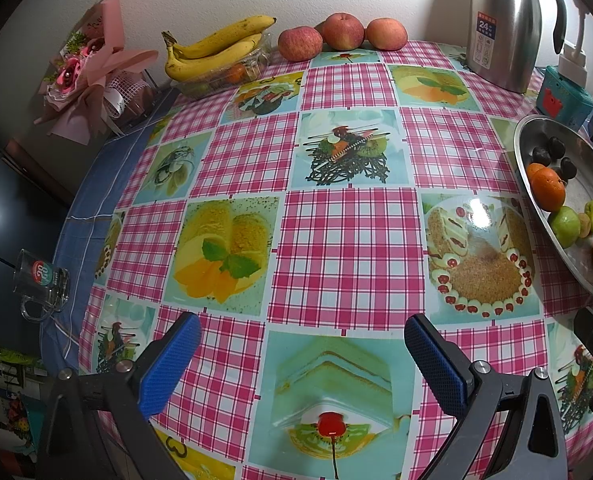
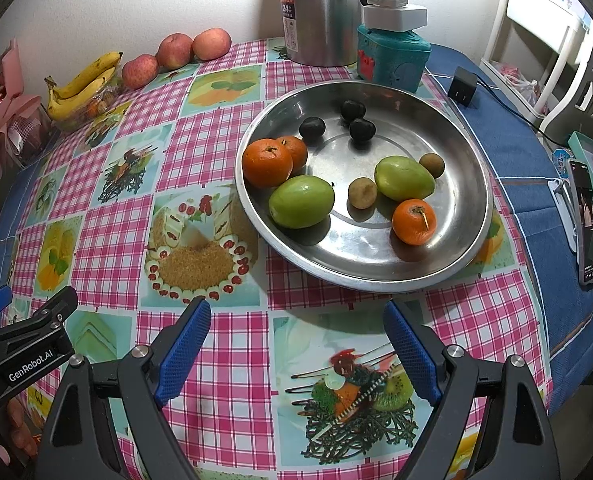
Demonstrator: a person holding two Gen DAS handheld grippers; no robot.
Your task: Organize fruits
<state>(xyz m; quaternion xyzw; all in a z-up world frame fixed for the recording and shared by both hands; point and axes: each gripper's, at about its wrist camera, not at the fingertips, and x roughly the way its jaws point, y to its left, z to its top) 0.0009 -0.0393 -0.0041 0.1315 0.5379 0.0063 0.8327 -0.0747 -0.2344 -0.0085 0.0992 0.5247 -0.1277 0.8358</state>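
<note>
A steel plate (image 2: 448, 128) on the checked tablecloth holds three oranges (image 2: 266, 162), two green fruits (image 2: 301, 201), two small brown fruits (image 2: 362, 193) and three dark plums (image 2: 312, 127). It also shows at the right edge of the left wrist view (image 1: 536, 136). Three apples (image 1: 342, 31) and a bunch of bananas (image 1: 212, 46) lie at the table's back by the wall. My left gripper (image 1: 302, 334) is open and empty over the table's front. My right gripper (image 2: 298, 322) is open and empty just in front of the plate.
A steel thermos jug (image 2: 320, 8) and a teal box (image 2: 392, 54) stand behind the plate. A black charger (image 2: 461, 86) and a phone (image 2: 586, 220) lie at the right. A pink bouquet (image 1: 92, 64) and a glass mug (image 1: 42, 280) sit at the left.
</note>
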